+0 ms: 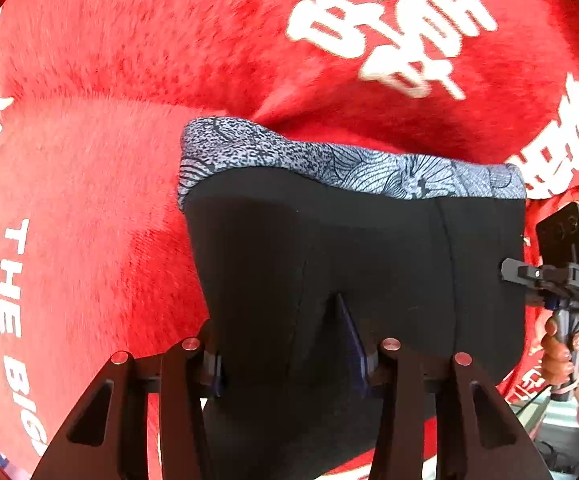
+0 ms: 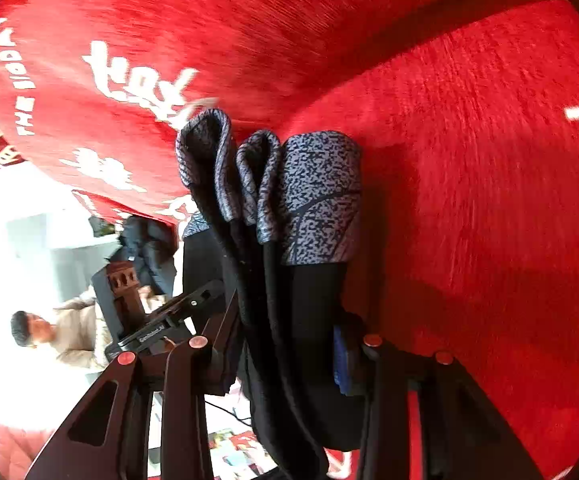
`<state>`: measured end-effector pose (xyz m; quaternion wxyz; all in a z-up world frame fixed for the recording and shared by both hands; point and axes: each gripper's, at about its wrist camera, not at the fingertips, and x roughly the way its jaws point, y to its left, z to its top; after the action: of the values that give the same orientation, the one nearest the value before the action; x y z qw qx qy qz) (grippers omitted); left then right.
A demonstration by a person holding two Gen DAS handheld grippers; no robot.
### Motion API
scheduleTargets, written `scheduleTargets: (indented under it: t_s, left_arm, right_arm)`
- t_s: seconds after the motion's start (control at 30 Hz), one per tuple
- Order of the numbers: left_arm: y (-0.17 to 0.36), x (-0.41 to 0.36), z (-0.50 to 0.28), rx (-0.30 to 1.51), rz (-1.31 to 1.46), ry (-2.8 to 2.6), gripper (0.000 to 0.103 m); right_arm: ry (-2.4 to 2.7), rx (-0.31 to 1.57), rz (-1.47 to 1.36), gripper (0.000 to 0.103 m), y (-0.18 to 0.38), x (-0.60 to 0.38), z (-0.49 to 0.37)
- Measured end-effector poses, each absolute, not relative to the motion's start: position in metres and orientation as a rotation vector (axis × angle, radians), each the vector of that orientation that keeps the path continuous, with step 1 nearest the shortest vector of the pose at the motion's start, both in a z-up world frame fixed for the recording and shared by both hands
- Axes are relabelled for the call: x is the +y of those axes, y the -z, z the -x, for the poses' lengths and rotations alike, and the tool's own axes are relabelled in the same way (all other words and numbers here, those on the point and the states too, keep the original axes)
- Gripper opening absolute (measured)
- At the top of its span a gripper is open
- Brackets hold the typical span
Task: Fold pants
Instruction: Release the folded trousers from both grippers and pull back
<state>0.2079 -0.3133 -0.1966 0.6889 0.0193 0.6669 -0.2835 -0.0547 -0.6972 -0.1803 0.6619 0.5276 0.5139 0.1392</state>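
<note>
The pants (image 1: 349, 248) are black with a grey patterned waistband (image 1: 329, 160) and hang folded over a red plush cloth (image 1: 109, 80). My left gripper (image 1: 289, 360) is shut on the black fabric, which fills the space between its fingers. My right gripper (image 2: 285, 360) is shut on the bunched layers of the pants (image 2: 289, 280), with the waistband folds (image 2: 273, 184) hanging beyond its fingers. The right gripper also shows in the left wrist view (image 1: 507, 274), at the right edge of the pants, held by a hand.
The red cloth (image 2: 449, 160) with white lettering covers the surface under the pants and lies in folds. A person (image 2: 49, 332) sits in the bright background at the left of the right wrist view.
</note>
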Motion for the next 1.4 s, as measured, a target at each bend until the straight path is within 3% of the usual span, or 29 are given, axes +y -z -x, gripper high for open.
scheduleTargets:
  t_s: [0.2,0.5,0.53,0.6,0.67,0.73,0.8,1.23,1.37,1.4]
  left_arm:
    - [0.162,-0.346,-0.161,1.488,-0.085,0.671,0.047]
    - [0.197,-0.373,-0.076,1.519,-0.103,0.568,0.048]
    - [0.199,-0.375,-0.073,1.498,-0.103,0.555,0.051]
    - [0.203,-0.382,-0.072,1.468,-0.163,0.509,0.075]
    - [0.204,-0.384,-0.073,1.426,-0.230,0.456,0.090]
    - [0.207,-0.384,-0.075,1.431,-0.237,0.446,0.091]
    - [0.210,-0.384,-0.077,1.430,-0.255,0.424,0.102]
    - [0.128,-0.393,-0.032,1.356,-0.422,0.446,0.102]
    - [0.113,-0.396,-0.015,1.348,-0.446,0.467,0.102]
    - [0.107,-0.395,-0.007,1.334,-0.454,0.476,0.102]
  right_arm:
    - [-0.285,1.115,-1.232,0.040,0.145,-0.722,0.124]
    - [-0.144,1.207,-1.187,0.042,0.165,-0.750,0.209]
    - [-0.127,1.224,-1.168,0.044,0.172,-0.751,0.213]
    - [-0.081,1.240,-1.130,0.050,0.183,-0.752,0.217]
    - [-0.040,1.228,-1.087,0.058,0.188,-0.753,0.214]
    - [-0.010,1.230,-1.065,0.068,0.188,-0.753,0.211]
    - [0.037,1.252,-1.011,0.077,0.183,-0.751,0.209]
    - [0.386,1.303,-0.817,0.085,0.104,-0.717,0.250]
    - [0.431,1.274,-0.760,0.103,0.077,-0.694,0.269]
    - [0.435,1.271,-0.749,0.103,0.073,-0.687,0.271]
